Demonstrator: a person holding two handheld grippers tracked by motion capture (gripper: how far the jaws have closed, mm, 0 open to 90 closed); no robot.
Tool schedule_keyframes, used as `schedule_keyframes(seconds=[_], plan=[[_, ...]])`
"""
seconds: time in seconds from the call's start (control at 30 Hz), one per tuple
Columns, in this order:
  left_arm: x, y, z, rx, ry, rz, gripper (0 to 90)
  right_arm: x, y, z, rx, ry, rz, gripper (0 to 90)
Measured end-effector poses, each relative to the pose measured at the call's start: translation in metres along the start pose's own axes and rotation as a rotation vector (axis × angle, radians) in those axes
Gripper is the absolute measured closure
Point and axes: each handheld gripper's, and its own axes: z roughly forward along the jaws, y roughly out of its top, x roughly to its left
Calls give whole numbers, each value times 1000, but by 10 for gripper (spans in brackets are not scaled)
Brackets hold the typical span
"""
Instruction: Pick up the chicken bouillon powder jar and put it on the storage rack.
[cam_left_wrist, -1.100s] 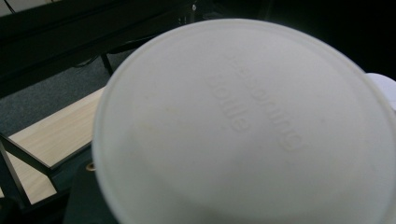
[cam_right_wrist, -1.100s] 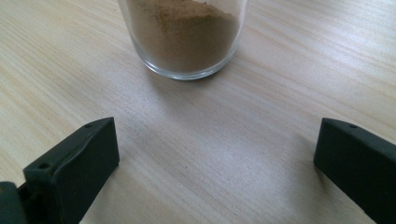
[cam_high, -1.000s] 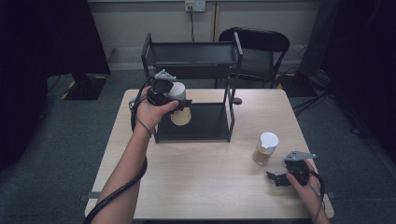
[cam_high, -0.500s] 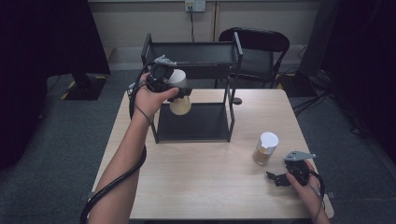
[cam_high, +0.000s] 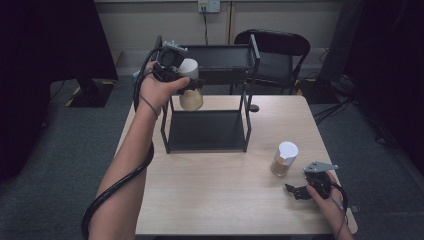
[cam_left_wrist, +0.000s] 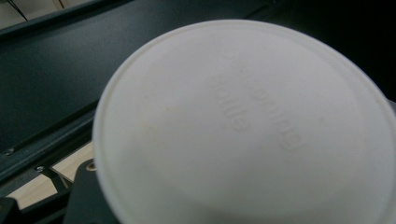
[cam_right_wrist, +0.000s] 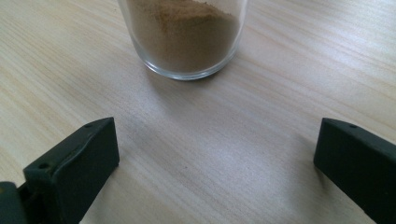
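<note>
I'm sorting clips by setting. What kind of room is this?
Probably an office or lab room set up for recording: a plain wooden table, a black folding chair, a wall socket and dark curtains at the sides.

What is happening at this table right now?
A person works with two hand-held grippers. The left gripper is shut on a white-lidded jar of light powder, held up beside the top tier of the black shelf rack. The right gripper rests open on the table, jaws toward a second jar of brown powder, not touching it.
</note>
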Motion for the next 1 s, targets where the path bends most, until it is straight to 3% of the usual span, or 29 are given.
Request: schedule_keyframes(seconds=[1.0], plan=[[13, 70, -25, 28, 14, -3, 352, -1, 0, 0, 1, 3, -4, 0]])
